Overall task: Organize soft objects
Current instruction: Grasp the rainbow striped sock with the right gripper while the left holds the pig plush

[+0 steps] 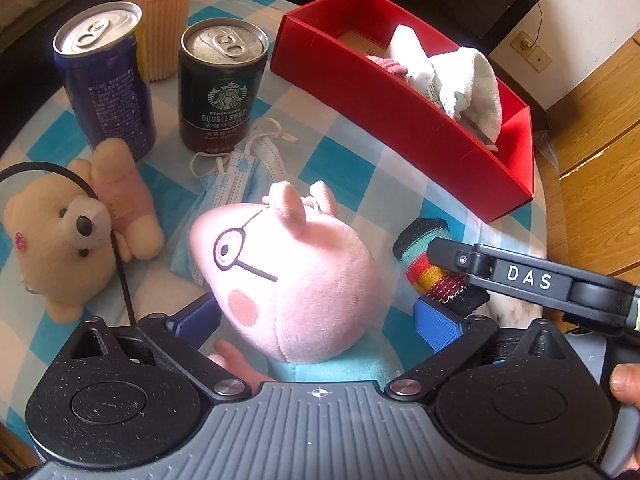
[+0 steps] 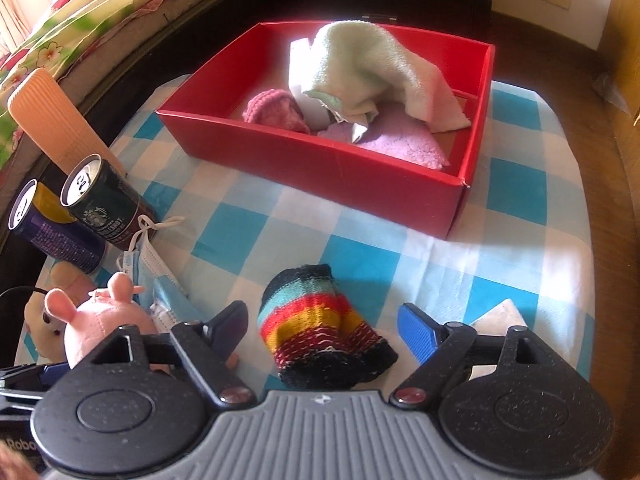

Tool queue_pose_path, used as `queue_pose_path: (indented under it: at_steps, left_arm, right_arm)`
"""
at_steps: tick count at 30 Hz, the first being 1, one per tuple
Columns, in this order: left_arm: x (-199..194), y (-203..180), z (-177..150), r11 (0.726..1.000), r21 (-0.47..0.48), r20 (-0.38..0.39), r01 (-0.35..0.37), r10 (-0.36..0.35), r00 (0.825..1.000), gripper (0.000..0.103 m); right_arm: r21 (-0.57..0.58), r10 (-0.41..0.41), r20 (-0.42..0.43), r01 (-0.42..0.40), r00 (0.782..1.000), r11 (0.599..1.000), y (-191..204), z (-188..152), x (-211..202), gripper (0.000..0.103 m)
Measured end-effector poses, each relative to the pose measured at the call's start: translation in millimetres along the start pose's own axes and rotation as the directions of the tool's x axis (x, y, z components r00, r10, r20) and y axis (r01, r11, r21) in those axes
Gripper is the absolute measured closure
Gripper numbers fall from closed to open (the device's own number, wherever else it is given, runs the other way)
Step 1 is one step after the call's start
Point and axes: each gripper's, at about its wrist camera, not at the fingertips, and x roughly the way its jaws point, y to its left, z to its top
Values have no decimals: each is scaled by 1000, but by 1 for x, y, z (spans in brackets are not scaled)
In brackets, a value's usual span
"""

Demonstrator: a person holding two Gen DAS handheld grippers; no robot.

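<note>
A pink pig plush [image 1: 288,276] lies on the checked tablecloth between the open fingers of my left gripper [image 1: 316,324]; it also shows in the right wrist view [image 2: 106,326]. A rainbow striped knit sock [image 2: 320,332] lies between the open fingers of my right gripper [image 2: 324,332]; it also shows in the left wrist view [image 1: 432,264]. A red box [image 2: 360,176] holds a pale green towel [image 2: 368,64], a pink knit item [image 2: 276,112] and a purple cloth [image 2: 400,144]. A beige teddy bear [image 1: 68,236] and blue face masks [image 1: 236,184] lie to the left.
Two drink cans, a blue one [image 1: 104,76] and a dark Starbucks one [image 1: 222,84], stand at the back left beside a ribbed orange cup [image 1: 160,12]. The round table's edge [image 1: 544,208] drops to a wooden floor on the right. A bed [image 2: 60,32] lies behind.
</note>
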Motion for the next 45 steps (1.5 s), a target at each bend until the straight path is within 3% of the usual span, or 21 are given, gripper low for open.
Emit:
queue_pose_path:
  at_steps: [4, 8, 12, 20, 23, 25, 26, 31, 33, 38, 40, 45]
  left_arm:
    - [6, -6, -3, 997, 39, 21, -71, 70, 997, 6]
    - [2, -1, -4, 999, -5, 30, -40, 41, 999, 6]
    - [-6, -8, -5, 997, 36, 70, -74, 71, 995, 6]
    - [-18, -5, -6, 999, -42, 54, -2, 5, 999, 8]
    - [-3, -7, -8, 999, -46, -6, -25, 25, 1000, 8]
    - [9, -6, -13, 998, -62, -53, -11, 8, 999, 15]
    - [13, -7, -14, 999, -50, -59, -17, 14, 998, 23]
    - [12, -5, -12, 999, -40, -44, -31, 29, 999, 27]
    - [9, -6, -12, 999, -17, -33, -37, 36, 999, 28]
    - [0, -2, -10, 1000, -5, -22, -9, 9, 1000, 31]
    - [-3, -1, -9, 1000, 12, -15, -3, 3, 1000, 32]
    - [-6, 4, -7, 1000, 17, -21, 6, -6, 1000, 32]
  right_arm:
    - [-14, 13, -11, -13, 1000, 1000, 1, -1, 0, 42]
    - [-44, 2, -17, -3, 1000, 999, 7, -2, 3, 42]
    - [-62, 3, -28, -4, 1000, 998, 12, -3, 8, 42]
    - [-68, -9, -19, 8, 1000, 998, 14, -2, 9, 42]
    - [-72, -15, -24, 13, 1000, 997, 15, -2, 10, 42]
    - [-76, -18, -28, 16, 999, 997, 16, -2, 12, 42]
    - [-85, -15, -31, 13, 999, 996, 16, -3, 13, 42]
    - [-90, -22, -39, 19, 999, 996, 13, -4, 15, 44]
    - [-91, -18, -37, 15, 999, 996, 12, -3, 14, 49]
    - [-88, 8, -69, -14, 998, 996, 12, -7, 16, 88]
    - [-86, 26, -81, -33, 996, 996, 12, -10, 17, 95]
    - [-90, 42, -86, -50, 995, 995, 13, -13, 11, 103]
